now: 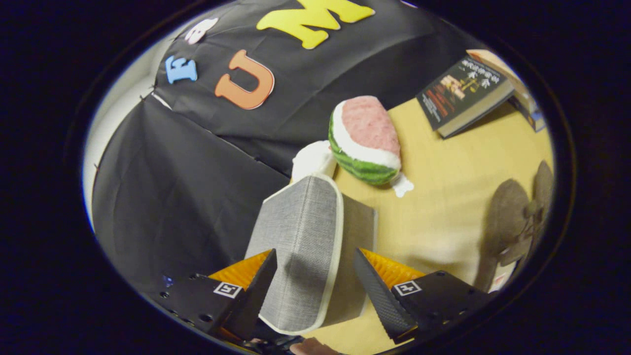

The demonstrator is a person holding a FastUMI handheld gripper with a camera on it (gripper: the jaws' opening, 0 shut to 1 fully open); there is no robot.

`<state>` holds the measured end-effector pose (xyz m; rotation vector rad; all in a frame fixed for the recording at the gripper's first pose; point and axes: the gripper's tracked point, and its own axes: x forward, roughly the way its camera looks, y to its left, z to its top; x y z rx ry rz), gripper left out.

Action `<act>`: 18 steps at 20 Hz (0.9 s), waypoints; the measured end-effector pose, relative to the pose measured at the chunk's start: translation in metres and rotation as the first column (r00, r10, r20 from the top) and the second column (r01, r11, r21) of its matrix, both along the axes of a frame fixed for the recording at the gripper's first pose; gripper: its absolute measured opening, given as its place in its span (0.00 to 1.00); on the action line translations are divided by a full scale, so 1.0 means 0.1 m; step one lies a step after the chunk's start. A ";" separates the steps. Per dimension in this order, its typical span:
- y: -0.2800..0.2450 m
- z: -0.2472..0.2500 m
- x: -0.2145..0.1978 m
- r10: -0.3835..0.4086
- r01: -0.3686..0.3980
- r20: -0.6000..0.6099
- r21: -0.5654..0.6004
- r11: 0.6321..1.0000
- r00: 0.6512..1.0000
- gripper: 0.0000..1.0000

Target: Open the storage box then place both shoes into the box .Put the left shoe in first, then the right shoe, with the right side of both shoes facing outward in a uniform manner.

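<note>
A grey fabric storage box (300,236) with white trim lies between my fingers, its lid face turned toward me and a darker side panel (357,231) to its right. My gripper (314,264) grips it: the left fingertip (261,281) presses the lid's left edge and the right fingertip (377,291) lies against the darker panel. The pair of brown shoes (512,222) rests on the yellow table (443,197) beyond and to the right of the right finger, partly cut off.
A watermelon-slice plush (367,140) with a white object (313,160) beside it sits just beyond the box. Books (461,96) lie farther off on the table. The black cloth wall (187,187) stands close on the left.
</note>
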<state>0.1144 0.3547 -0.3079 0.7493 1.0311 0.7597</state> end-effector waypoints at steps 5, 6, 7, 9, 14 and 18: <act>0.08 -0.25 0.08 -0.004 0.024 -0.176 0.111 0.993 0.984 0.95; 0.10 -0.24 0.07 0.003 0.022 -0.192 0.130 0.991 0.981 0.95; 0.09 -0.22 0.05 0.004 0.025 -0.202 0.140 0.990 0.979 0.95; 0.12 -0.20 0.02 0.021 0.015 -0.216 0.165 0.986 0.976 0.94; 0.12 0.00 0.00 0.049 -0.014 -0.194 0.181 0.983 0.980 0.62; 0.02 0.09 0.08 0.007 0.023 -0.189 0.157 0.987 0.982 0.41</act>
